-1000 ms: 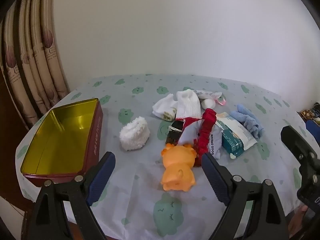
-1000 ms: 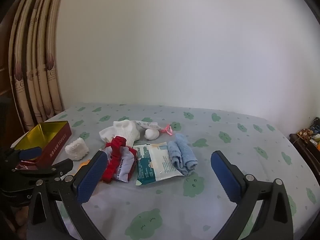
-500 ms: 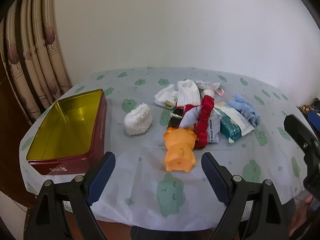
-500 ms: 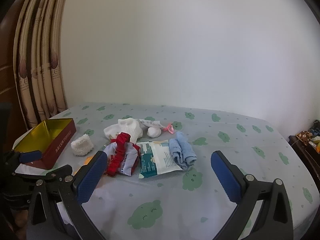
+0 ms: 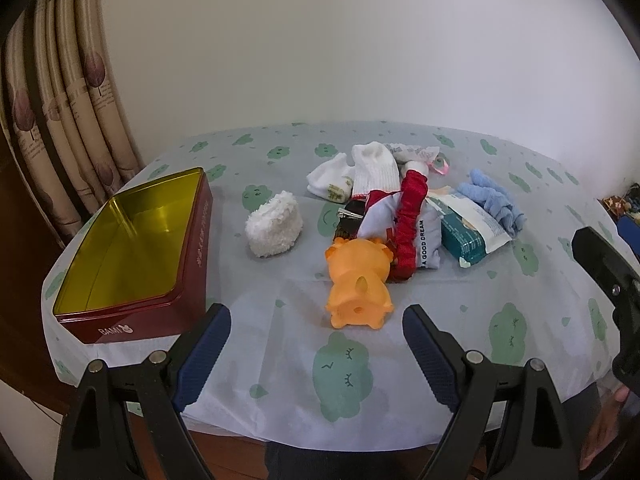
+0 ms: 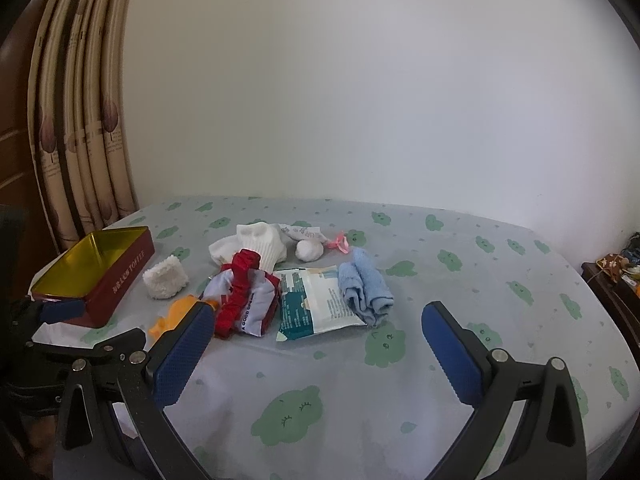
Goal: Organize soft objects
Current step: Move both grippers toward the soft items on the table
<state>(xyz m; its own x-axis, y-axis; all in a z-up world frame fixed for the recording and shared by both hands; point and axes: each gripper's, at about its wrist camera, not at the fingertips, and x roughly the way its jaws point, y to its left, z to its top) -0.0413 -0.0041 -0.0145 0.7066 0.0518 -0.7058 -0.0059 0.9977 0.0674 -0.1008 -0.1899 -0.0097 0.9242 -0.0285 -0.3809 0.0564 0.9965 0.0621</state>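
Orange toy [image 5: 359, 280] fronts pile, perhaps touching scrunchie [image 5: 408, 224].

1. Ahead of my grippers I see a plain white wall [image 6: 360, 100], evenly lit.
2. Up and to their left hang beige curtains [image 5: 76, 116] printed with tree shapes.
3. Below them, a table under a pale cloth [image 6: 500, 280] with green clouds.
4. Far right, a dark wooden cabinet [image 6: 616, 292] holding small clutter.

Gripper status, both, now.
Left gripper: open, holding nothing, above the table edge short of the orange toy.
Right gripper: open, holding nothing.
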